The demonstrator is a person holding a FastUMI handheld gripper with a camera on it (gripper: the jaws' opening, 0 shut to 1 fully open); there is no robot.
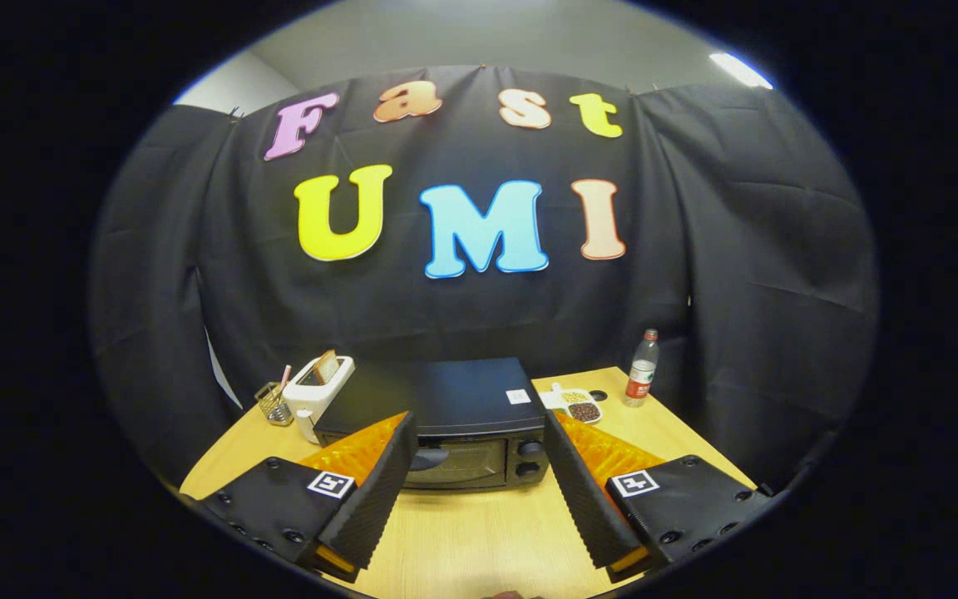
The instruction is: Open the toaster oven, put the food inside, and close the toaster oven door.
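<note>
Sitting squarely ahead of the gripper (475,466), the black toaster oven (454,424) stands on the light wooden table (479,541), its front facing the camera and framed in the gap between the two fingers. Its glass door (456,462) is shut, with a dark handle at the door's upper left corner and two round knobs (530,457) stacked at the right of the front panel. A small white sticker lies on the oven's flat top. The oven lies beyond the fingertips, apart from them, with a stretch of bare tabletop between.

The gripper's fingers are spread wide, one on each side of the oven's front, and nothing is held or touched by either of them. Each finger's base carries a square black-and-white marker.

To the right of the oven, behind the right finger, a small white divided dish (577,405) rests on the table, holding dark brown food in one part and something yellowish in another. Further right and toward the table's back corner, a clear plastic bottle (641,368) with a red label stands upright. To the left of the oven, just beside it, a white pop-up toaster (319,389) stands with a slice of bread sticking up from its slot. Left of that sits a small wire holder (275,402) with a thin stick or two in it. Black cloth hangs behind the table on all sides.
</note>
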